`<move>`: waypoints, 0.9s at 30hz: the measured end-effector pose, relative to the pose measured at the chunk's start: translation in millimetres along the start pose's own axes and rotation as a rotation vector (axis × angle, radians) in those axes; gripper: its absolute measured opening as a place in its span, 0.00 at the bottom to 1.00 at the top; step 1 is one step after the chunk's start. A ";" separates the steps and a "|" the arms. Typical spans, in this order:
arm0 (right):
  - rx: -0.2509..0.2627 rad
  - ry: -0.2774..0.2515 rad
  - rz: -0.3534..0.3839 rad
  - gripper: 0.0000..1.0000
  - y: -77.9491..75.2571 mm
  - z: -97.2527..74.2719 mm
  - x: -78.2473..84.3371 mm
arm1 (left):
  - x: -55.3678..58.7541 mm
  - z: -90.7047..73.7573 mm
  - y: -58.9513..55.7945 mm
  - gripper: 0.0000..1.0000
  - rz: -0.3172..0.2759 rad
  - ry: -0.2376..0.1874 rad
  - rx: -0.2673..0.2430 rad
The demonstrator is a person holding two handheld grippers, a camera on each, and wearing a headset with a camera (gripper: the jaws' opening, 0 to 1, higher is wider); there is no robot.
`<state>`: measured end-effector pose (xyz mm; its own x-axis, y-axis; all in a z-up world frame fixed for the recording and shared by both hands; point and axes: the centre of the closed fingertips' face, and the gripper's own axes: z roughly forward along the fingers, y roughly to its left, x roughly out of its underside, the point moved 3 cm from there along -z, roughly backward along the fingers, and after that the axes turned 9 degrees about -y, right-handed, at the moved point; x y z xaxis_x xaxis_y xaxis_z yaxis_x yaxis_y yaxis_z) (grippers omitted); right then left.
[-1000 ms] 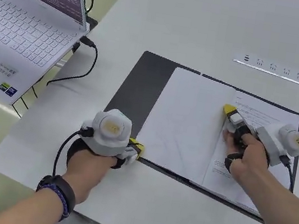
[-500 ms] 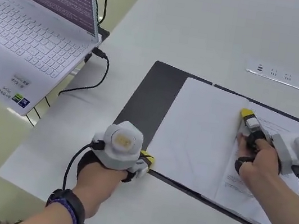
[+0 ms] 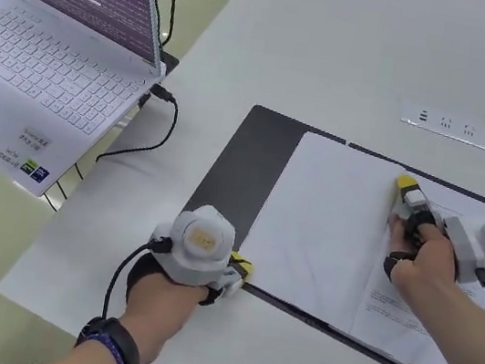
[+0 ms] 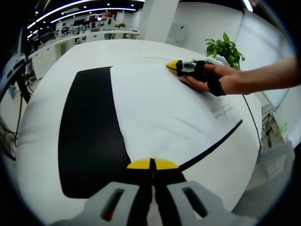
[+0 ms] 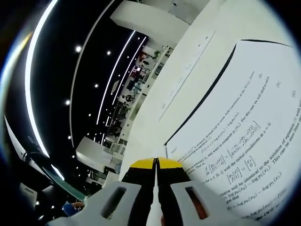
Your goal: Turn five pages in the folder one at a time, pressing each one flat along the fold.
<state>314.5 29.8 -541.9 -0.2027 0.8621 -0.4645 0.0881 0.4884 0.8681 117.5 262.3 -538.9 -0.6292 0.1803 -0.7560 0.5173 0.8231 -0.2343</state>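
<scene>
Near the front edge of the white surface (image 3: 337,49), the folder (image 3: 236,163) is lying open and flat, its black inside cover showing on the left. A blank page (image 3: 328,223) is lying across the middle of it, and a printed page (image 3: 405,319) is lying to the right of the fold. The right hand-held gripper (image 3: 405,185) is resting with its yellow tips pressed together on the paper at the fold, near the top of the pages; its own view is showing those closed tips (image 5: 155,163) by the upper corner of the printed page (image 5: 244,122). The left hand-held gripper (image 3: 242,263) is sitting at the folder's near edge, beside the lower corner of the blank page, and its jaws are also meeting tip to tip (image 4: 152,163) with nothing visible between them. From there the left gripper view is looking across the black cover (image 4: 89,141) and the blank page (image 4: 160,108) to the right hand-held gripper (image 4: 173,67) at the far side. A dark wristband (image 3: 111,341) is showing on the left arm. Beyond the folder, a power strip (image 3: 476,138) is lying on the surface, and an open laptop (image 3: 50,59) is standing to the left, with a black cable (image 3: 171,125) running from its side.
</scene>
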 end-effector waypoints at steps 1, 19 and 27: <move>-0.015 0.013 -0.025 0.00 0.4 -1.6 2.1 | -0.1 0.1 -0.3 0.00 0.002 0.002 -0.005; -0.111 0.131 -0.059 0.00 36.3 -72.4 35.3 | 0.4 -0.7 -2.4 0.00 0.034 0.004 -0.056; -0.144 0.165 -0.068 0.00 34.0 -93.0 43.1 | 0.6 -1.0 -3.0 0.00 0.035 0.000 -0.075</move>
<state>218.1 71.0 -516.1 -0.3615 0.7884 -0.4977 -0.0691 0.5097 0.8576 115.1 260.5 -538.1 -0.6115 0.2094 -0.7630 0.4941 0.8543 -0.1616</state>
